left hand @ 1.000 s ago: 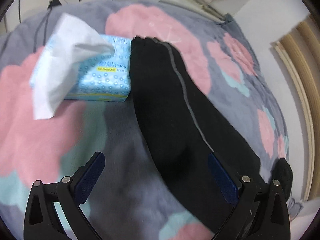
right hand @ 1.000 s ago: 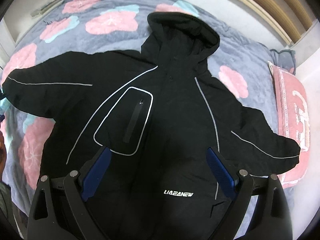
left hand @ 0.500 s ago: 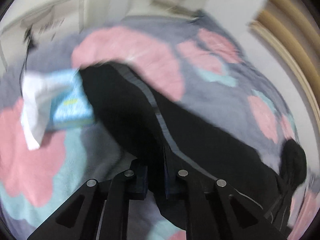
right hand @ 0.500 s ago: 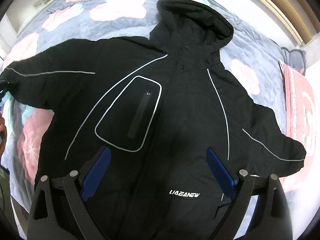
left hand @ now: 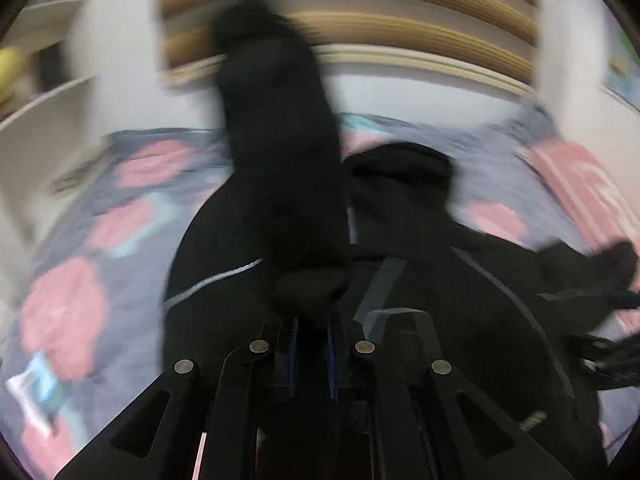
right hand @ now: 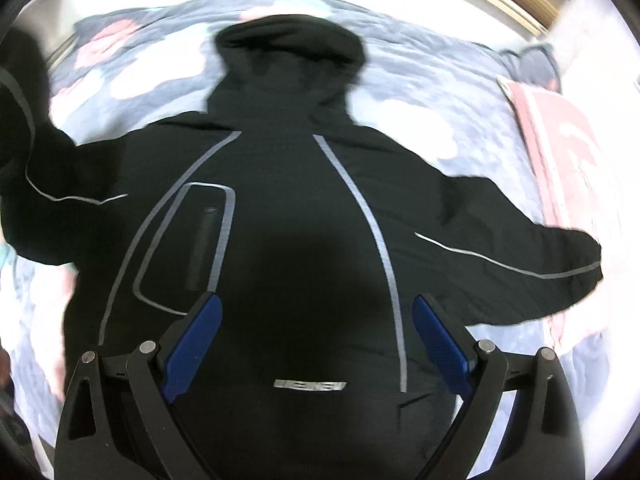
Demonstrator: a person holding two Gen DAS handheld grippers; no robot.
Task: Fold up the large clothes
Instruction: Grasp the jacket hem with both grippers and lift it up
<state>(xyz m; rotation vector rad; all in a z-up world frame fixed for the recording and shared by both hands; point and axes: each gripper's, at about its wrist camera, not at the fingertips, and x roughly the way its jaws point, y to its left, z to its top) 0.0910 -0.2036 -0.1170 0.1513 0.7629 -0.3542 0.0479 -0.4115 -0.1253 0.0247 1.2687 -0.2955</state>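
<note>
A black hooded jacket (right hand: 288, 208) with grey piping lies face up on a flowered bedspread (right hand: 420, 92), hood at the far side. My left gripper (left hand: 312, 340) is shut on the jacket's left sleeve (left hand: 280, 152), which stands lifted up in front of the left wrist camera. In the right wrist view that raised sleeve (right hand: 20, 92) shows at the far left. My right gripper (right hand: 316, 332) is open and empty, hovering above the jacket's lower front near the white logo (right hand: 310, 385). The right sleeve (right hand: 520, 248) lies spread out flat.
A pink pillow (right hand: 568, 148) lies at the bed's right side. A blue tissue pack (left hand: 38, 392) lies on the bedspread at the lower left. A wooden headboard (left hand: 360, 12) and white wall stand beyond the bed.
My left gripper shut on the left sleeve, lifted it off the bed and swung it toward the jacket's body. My right gripper stayed open and moved lower, closer over the jacket's front.
</note>
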